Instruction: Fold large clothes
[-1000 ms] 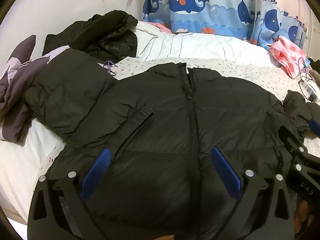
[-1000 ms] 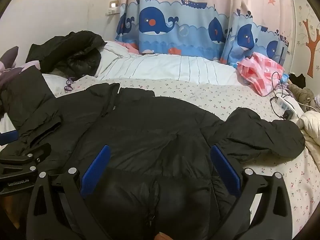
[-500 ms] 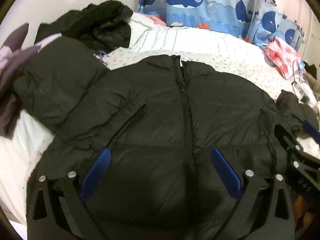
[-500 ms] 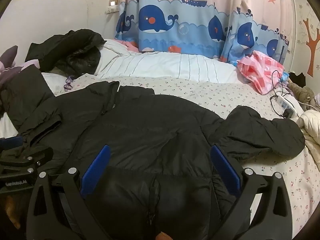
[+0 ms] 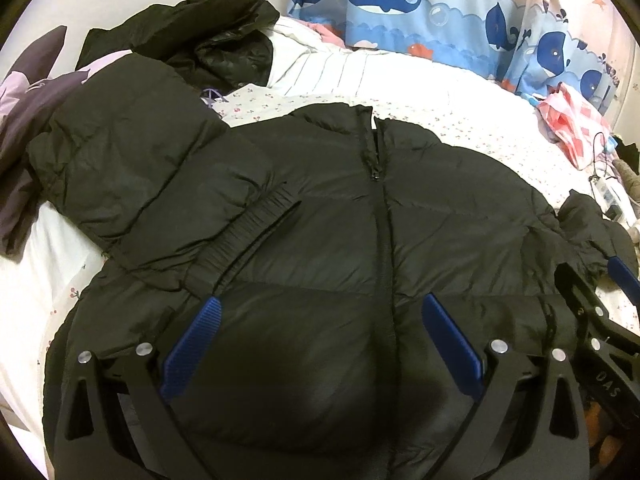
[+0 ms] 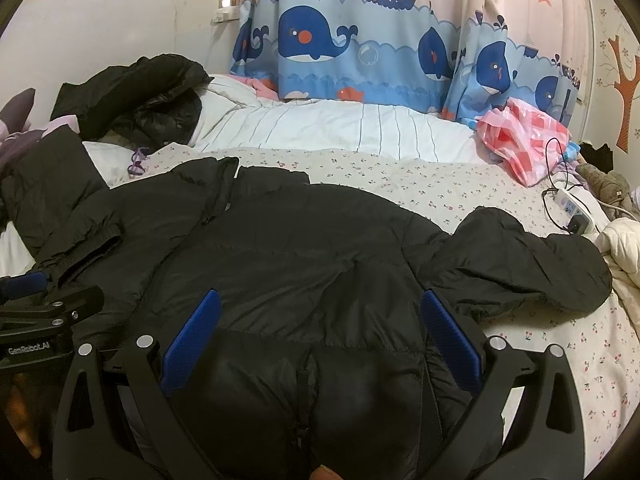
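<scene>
A black puffer jacket (image 5: pixel 328 240) lies front up on the bed, zipped, collar toward the far side. Its left sleeve (image 5: pixel 132 184) is folded in over the chest. Its right sleeve (image 6: pixel 532 264) lies spread out to the right on the sheet. My left gripper (image 5: pixel 320 336) is open over the jacket's lower front, holding nothing. My right gripper (image 6: pixel 320 328) is open over the hem near the zipper (image 6: pixel 300 392), holding nothing. Each gripper shows at the edge of the other's view.
A second black jacket (image 6: pixel 136 96) is heaped at the back left. Purple bedding (image 5: pixel 24 120) lies at the left. A pink checked bag (image 6: pixel 524 136), a power strip with cables (image 6: pixel 572 208) and a cream garment (image 6: pixel 620 248) lie at the right. A whale curtain (image 6: pixel 360 52) hangs behind.
The left gripper has shifted a little over the jacket, so the view swayed left and back. The right gripper has barely moved. The jacket lies as before.
</scene>
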